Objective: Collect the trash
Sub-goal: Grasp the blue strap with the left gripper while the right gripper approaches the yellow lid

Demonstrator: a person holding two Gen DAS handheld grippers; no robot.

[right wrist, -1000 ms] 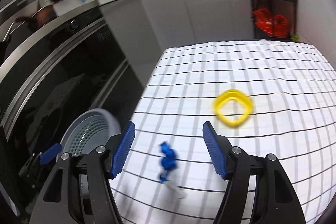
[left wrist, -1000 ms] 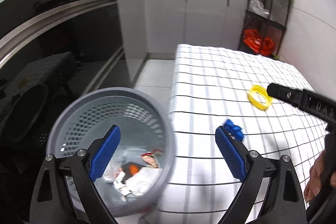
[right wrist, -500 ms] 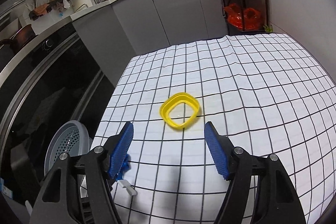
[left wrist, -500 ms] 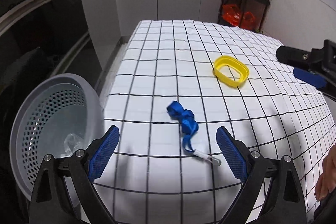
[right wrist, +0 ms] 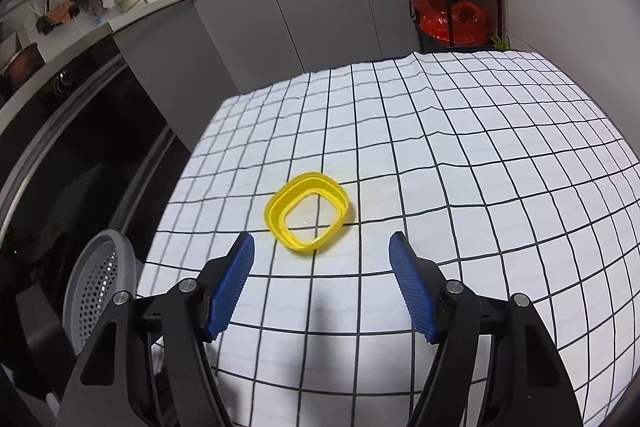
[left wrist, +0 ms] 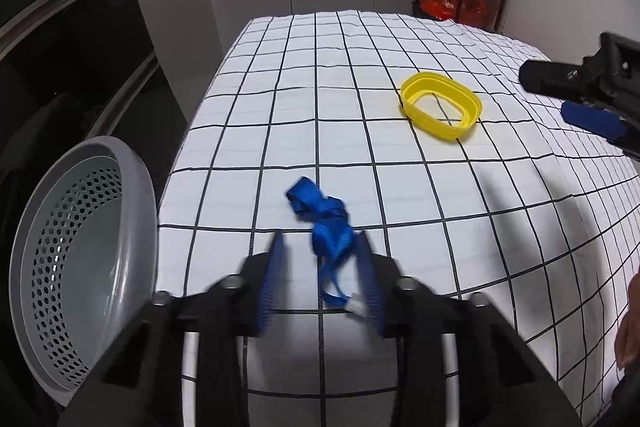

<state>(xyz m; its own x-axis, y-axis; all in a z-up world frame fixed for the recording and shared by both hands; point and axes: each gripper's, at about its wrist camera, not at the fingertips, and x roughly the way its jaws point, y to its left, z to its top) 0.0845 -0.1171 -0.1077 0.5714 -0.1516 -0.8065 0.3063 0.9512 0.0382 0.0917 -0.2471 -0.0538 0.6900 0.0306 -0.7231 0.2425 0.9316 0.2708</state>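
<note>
A crumpled blue strap [left wrist: 326, 227] lies on the white checked tablecloth [left wrist: 320, 115] near its left front. My left gripper [left wrist: 320, 237] is low over it, its blurred jaws closing with the strap between them. The right pad sits against the strap and a gap remains on the left. A yellow plastic ring [right wrist: 308, 215] lies flat further back, also the yellow ring [left wrist: 440, 107] in the left wrist view. My right gripper [right wrist: 321, 241] stands open just short of the ring, nothing between its fingers.
A grey perforated bin [left wrist: 80, 267] stands off the table's left edge, seen as the bin [right wrist: 100, 283] in the right wrist view. Grey cabinets [right wrist: 280, 19] and a black rack with red bags [right wrist: 452, 15] stand behind. A person's hand [left wrist: 628, 331] shows at far right.
My left gripper came down over the blue strap and its jaws narrowed around it. My right gripper advanced and sank toward the yellow ring, still open.
</note>
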